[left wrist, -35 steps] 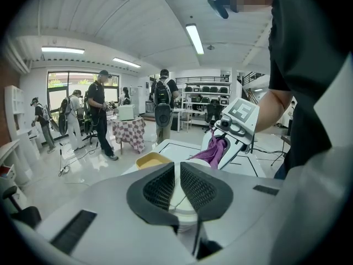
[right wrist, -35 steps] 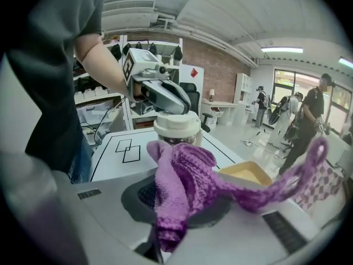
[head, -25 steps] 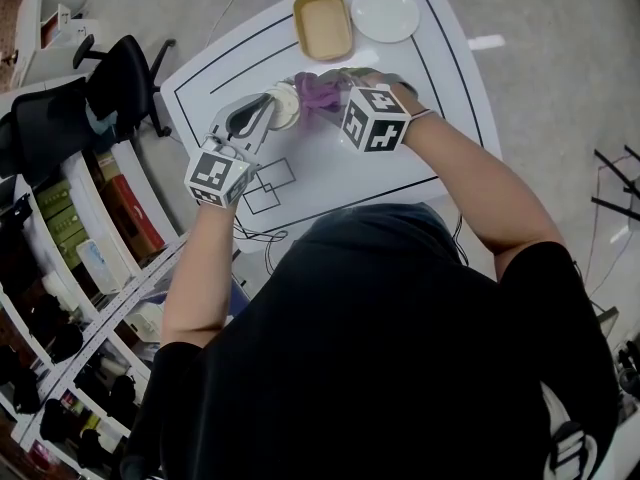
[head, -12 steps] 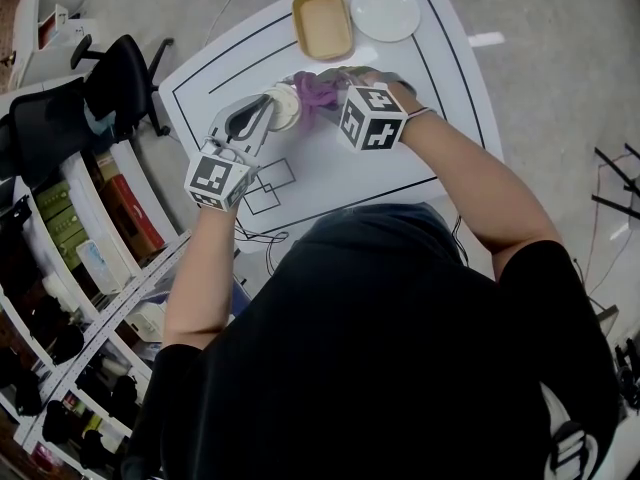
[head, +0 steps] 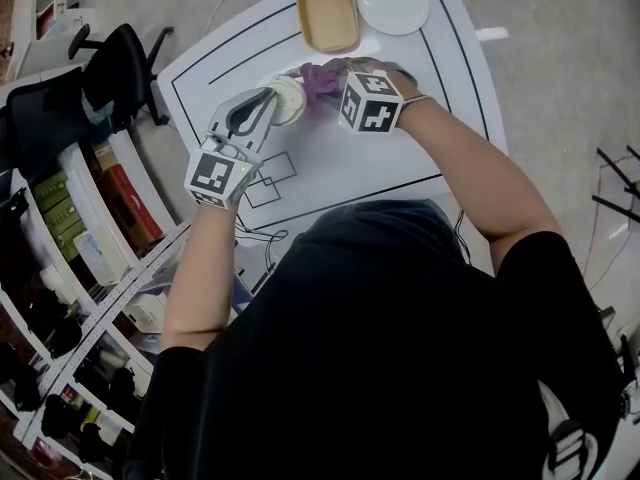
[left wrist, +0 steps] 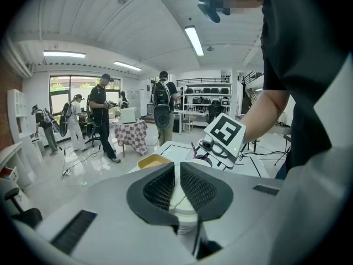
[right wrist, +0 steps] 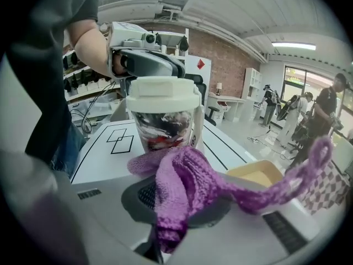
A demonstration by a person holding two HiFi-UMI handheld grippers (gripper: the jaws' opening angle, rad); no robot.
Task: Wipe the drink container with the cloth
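**A:** So, how many of each thing?

**B:** One drink container (head: 287, 101), one purple cloth (head: 320, 76), one yellow tray (head: 328, 16) and one white plate (head: 393, 5). They all sit on one desk (head: 335, 163), and there are two grippers.

**A:** And the fingers?

**B:** The left gripper (left wrist: 177, 187) has its fingers narrow, pinching the container's white top between them. The right gripper (right wrist: 175, 206) has its fingers clamped on the cloth, which bunches between them and spills forward. The container stands upright just ahead of those fingers, with the cloth's front fold at its lower wall.

**A:** What differs between views?

**B:** The right gripper view shows a dark and red print on the container's side. The head view shows only its pale lid from above. The plate, beyond the right fingers beside the tray, appears in the head view alone.
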